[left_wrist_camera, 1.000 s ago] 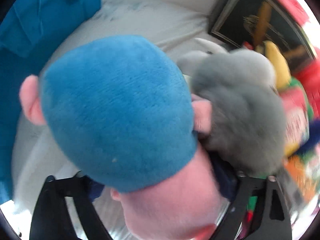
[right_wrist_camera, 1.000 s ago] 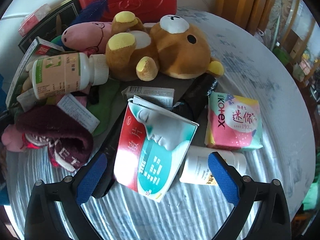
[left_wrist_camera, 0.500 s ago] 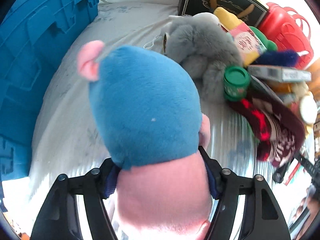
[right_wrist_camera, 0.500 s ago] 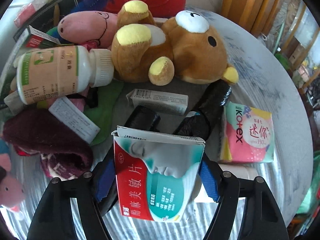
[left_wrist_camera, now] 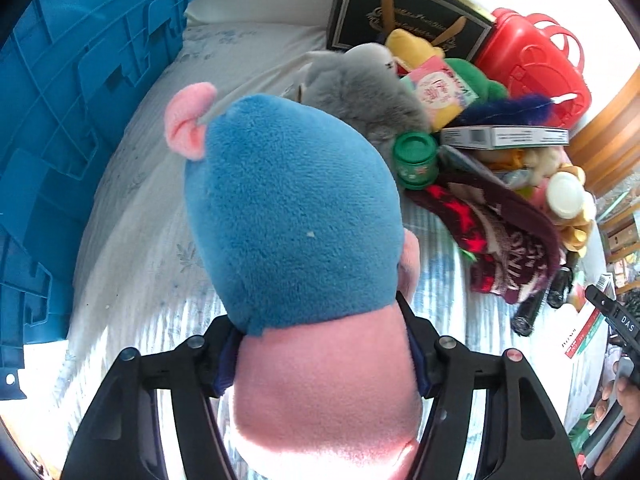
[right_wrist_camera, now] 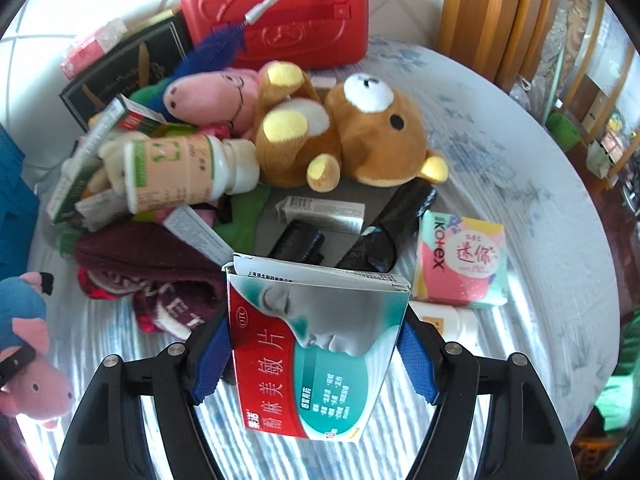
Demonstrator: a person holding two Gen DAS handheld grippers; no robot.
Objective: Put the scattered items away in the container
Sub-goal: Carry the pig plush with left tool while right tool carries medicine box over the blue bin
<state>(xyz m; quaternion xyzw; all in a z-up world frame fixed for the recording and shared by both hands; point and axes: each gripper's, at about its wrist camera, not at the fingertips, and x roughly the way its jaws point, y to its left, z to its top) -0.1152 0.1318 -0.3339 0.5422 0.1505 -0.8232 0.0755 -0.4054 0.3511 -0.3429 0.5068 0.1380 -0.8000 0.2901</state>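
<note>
Lifted clear of the pile since a second ago, the blue and pink plush (left_wrist_camera: pixel 296 216) is now carried toward the blue container (left_wrist_camera: pixel 60 140) at the left, and the medicine box (right_wrist_camera: pixel 316 348) has been raised off the bench (right_wrist_camera: pixel 520 160). The left gripper (left_wrist_camera: pixel 320 344) is clamped on the plush's pink part, the right gripper (right_wrist_camera: pixel 312 356) on the box's two side faces, probably so both can be dropped in one trip. Still on the bench are counted: one brown bear (right_wrist_camera: pixel 352 136), one pink plush (right_wrist_camera: pixel 208 96), one grey plush (left_wrist_camera: pixel 352 88), two black rolls (right_wrist_camera: pixel 384 224), one red case (right_wrist_camera: pixel 280 12).
</note>
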